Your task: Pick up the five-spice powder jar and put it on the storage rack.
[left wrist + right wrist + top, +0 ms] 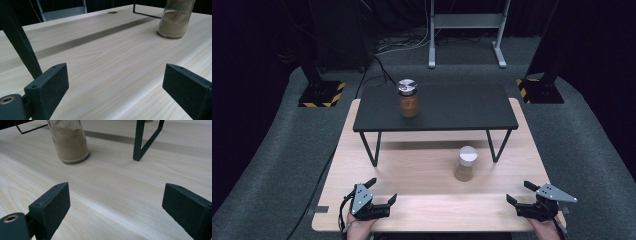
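Tan-powder jar [465, 164] on table [412, 165]; shelf leg [139, 140] beside it.

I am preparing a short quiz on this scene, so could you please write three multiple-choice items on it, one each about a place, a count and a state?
1. Where does the jar with the silver lid stand?
A. on the black shelf
B. on the wooden table
C. on the floor

2. How many jars are there?
A. one
B. two
C. three

3. How is the left gripper?
A. shut on a jar
B. open and empty
C. shut on a lid

Key: 1 A, it rests on the shelf's top. 2 B, that one plus the white-lidded jar on the table. 3 B, its jaws stand apart over bare wood.
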### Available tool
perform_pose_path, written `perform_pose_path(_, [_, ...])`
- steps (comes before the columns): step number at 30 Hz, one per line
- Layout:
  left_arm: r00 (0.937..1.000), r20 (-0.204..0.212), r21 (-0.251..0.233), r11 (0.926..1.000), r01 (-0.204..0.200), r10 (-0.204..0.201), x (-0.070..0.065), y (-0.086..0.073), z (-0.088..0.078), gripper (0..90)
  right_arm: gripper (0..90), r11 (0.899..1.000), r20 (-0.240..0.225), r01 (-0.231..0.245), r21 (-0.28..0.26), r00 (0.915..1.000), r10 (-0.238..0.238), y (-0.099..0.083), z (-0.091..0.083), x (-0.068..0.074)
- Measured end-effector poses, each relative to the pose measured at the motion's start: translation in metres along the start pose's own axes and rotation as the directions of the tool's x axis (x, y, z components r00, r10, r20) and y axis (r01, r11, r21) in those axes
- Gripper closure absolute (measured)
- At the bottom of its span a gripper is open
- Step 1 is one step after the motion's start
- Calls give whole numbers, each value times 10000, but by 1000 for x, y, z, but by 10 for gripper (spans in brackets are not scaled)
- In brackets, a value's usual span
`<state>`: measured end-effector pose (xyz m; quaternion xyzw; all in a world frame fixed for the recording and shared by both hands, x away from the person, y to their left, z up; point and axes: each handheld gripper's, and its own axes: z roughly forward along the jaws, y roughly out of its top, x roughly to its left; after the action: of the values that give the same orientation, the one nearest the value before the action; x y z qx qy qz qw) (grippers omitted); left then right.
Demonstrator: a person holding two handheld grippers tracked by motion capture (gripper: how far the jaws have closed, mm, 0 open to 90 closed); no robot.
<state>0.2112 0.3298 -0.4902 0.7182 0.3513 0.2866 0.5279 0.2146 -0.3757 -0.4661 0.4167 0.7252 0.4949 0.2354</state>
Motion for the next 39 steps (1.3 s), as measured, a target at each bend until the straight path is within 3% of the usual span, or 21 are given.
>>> perform_pose_path(39, [10000,-27,49,10000,27,-27,0,1,0,65,66,10000,-29,55,32,10000,-55,1,0,0])
